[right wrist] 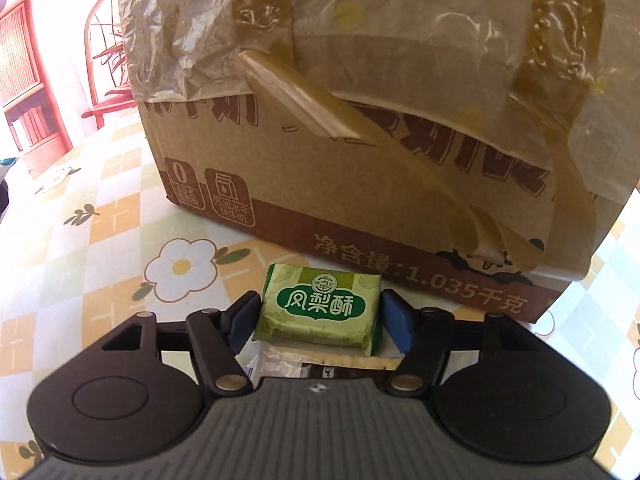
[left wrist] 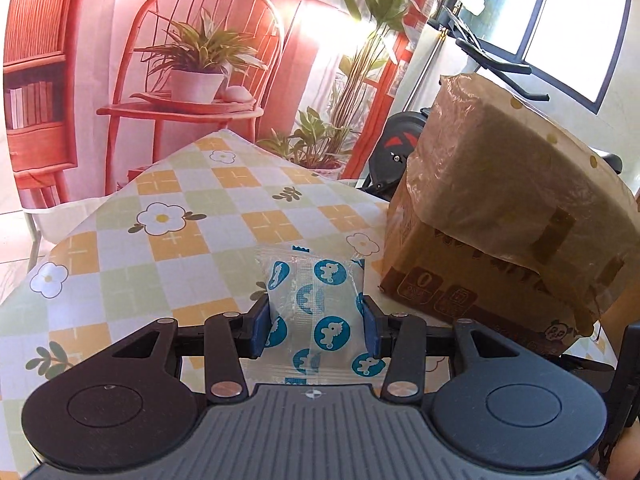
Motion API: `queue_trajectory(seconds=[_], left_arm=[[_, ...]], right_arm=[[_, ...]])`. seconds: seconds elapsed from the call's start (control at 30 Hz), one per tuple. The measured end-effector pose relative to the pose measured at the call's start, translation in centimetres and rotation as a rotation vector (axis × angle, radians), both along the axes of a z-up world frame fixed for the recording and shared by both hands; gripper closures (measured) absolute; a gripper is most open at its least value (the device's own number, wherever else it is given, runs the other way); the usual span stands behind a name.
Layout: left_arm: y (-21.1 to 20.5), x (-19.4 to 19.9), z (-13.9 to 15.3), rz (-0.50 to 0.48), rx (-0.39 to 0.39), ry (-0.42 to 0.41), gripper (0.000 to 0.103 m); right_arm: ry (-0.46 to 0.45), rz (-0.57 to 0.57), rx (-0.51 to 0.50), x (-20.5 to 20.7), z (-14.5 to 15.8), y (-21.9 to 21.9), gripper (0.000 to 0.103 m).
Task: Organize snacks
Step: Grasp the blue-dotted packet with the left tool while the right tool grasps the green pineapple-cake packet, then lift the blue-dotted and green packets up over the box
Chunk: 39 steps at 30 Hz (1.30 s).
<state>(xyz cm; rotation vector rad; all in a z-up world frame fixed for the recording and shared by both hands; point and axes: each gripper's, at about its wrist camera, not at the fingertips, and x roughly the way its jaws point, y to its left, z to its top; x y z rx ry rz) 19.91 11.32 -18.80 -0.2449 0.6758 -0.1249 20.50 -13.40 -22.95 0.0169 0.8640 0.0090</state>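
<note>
My left gripper (left wrist: 316, 326) is shut on a clear snack packet with blue round prints (left wrist: 316, 312), held above the checkered tablecloth (left wrist: 192, 216). The cardboard box (left wrist: 492, 236) with taped plastic film over its top stands to its right. In the right wrist view my right gripper (right wrist: 320, 320) is shut on a green pineapple-cake packet (right wrist: 320, 306), held just in front of the same cardboard box (right wrist: 360, 160), close to its lower front edge. Beneath this gripper another clear wrapper (right wrist: 280, 362) lies partly hidden.
The flower-patterned tablecloth (right wrist: 100, 240) covers the table. A printed backdrop with chair and plants (left wrist: 192, 72) hangs behind the table. An exercise bike (left wrist: 400, 152) stands beyond the table's far right edge, by a window (left wrist: 580, 20).
</note>
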Motion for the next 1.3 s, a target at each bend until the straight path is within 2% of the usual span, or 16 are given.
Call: queue_trajectory(seconds=[0.07, 0.23, 0.57, 0.87, 1.0, 1.1, 1.2, 1.3], left_arm=[[-0.2, -0.3, 0.0, -0.011, 0.005, -0.002, 0.055], [-0.6, -0.8, 0.3, -0.026, 0.014, -0.005, 0.055], [-2.1, -1.8, 1.7, -0.055, 0.050, -0.037, 0.055], [-4.5, -0.4, 7.0, -0.113, 0.076, -0.165, 0.055], [-5.9, 1.0, 10.1, -0.131, 0.069, -0.233, 0.055], [-7.4, 2.4, 12.7, -0.153, 0.062, -0.294, 0.055], [-9.4, 4.3, 14.8, -0.183, 0.076, -0.347, 0.055], [-11.5, 6.5, 16.1, -0.203, 0.083, -0.363, 0.055]], right_arm=[[-0.001, 0.008, 0.026, -0.2, 0.2, -0.2, 0.044], [-0.032, 0.065, 0.089, -1.8, 1.2, 0.3, 0.045], [-0.205, 0.233, 0.097, -6.0, 4.6, 2.5, 0.045], [-0.423, 0.287, 0.094, -6.9, 11.1, 2.7, 0.045], [-0.508, 0.289, 0.094, -5.9, 14.9, 1.7, 0.045], [-0.544, 0.268, 0.053, -4.2, 17.6, 0.2, 0.045], [-0.553, 0.217, 0.017, -1.4, 19.5, -2.0, 0.045], [-0.528, 0.134, -0.003, 1.5, 20.5, -4.6, 0.045]])
